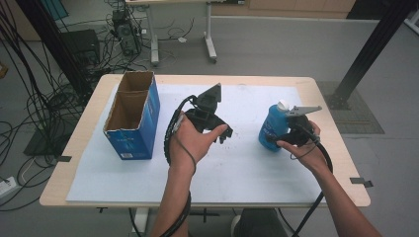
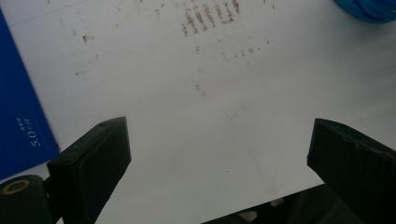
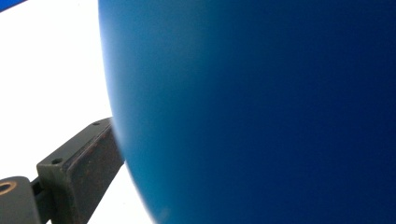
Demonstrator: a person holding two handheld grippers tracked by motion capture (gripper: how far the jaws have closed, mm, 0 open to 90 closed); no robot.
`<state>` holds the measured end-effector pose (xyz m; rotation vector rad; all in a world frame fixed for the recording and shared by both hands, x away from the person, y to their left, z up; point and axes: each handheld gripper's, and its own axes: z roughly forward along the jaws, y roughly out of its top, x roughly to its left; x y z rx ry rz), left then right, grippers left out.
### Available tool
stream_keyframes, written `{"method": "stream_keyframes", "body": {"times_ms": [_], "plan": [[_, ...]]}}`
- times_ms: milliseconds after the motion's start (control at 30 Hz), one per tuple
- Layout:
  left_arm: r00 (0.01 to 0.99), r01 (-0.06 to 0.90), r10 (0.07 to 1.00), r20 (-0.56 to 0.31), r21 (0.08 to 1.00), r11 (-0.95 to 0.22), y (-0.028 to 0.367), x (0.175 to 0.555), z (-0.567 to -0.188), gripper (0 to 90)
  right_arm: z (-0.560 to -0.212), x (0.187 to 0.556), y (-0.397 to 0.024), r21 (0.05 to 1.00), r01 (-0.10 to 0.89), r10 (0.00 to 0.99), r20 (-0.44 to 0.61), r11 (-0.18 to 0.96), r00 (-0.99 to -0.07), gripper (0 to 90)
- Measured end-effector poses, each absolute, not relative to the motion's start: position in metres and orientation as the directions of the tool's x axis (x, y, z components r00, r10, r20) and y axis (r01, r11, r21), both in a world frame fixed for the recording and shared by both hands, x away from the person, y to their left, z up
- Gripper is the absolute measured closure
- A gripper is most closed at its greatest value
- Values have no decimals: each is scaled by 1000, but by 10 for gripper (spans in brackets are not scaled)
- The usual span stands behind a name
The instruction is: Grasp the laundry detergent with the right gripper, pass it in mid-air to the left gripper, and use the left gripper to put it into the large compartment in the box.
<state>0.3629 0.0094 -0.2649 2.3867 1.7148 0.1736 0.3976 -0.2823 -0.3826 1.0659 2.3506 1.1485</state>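
A blue bottle (image 1: 273, 127) with a white cap stands slightly tilted on the right part of the white mat (image 1: 242, 168). My right gripper (image 1: 285, 137) is shut on its lower body from the right. In the right gripper view the bottle (image 3: 257, 112) is very close, with one black finger (image 3: 79, 163) pressed against its side and the other finger hidden. My left gripper (image 1: 210, 121) hovers over the middle of the mat. In its own view the left gripper (image 2: 217, 135) is open, with only stained mat between its jaws; the bottle (image 2: 369, 8) is at the top right.
An open blue cardboard box (image 1: 133, 118) stands on the left of the mat, and its side (image 2: 18, 116) lies close to the left gripper. The wooden table (image 1: 341, 148) ends just beyond the mat. Cables, a black frame post and a desk stand on the floor behind.
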Motion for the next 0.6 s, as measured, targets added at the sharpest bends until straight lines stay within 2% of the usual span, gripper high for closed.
{"method": "stream_keyframes", "body": {"times_ms": [600], "plan": [[320, 924, 947, -23, 229, -307, 9, 362, -265, 65, -382, 397, -282, 778, 484, 740, 36, 401, -671, 27]]}}
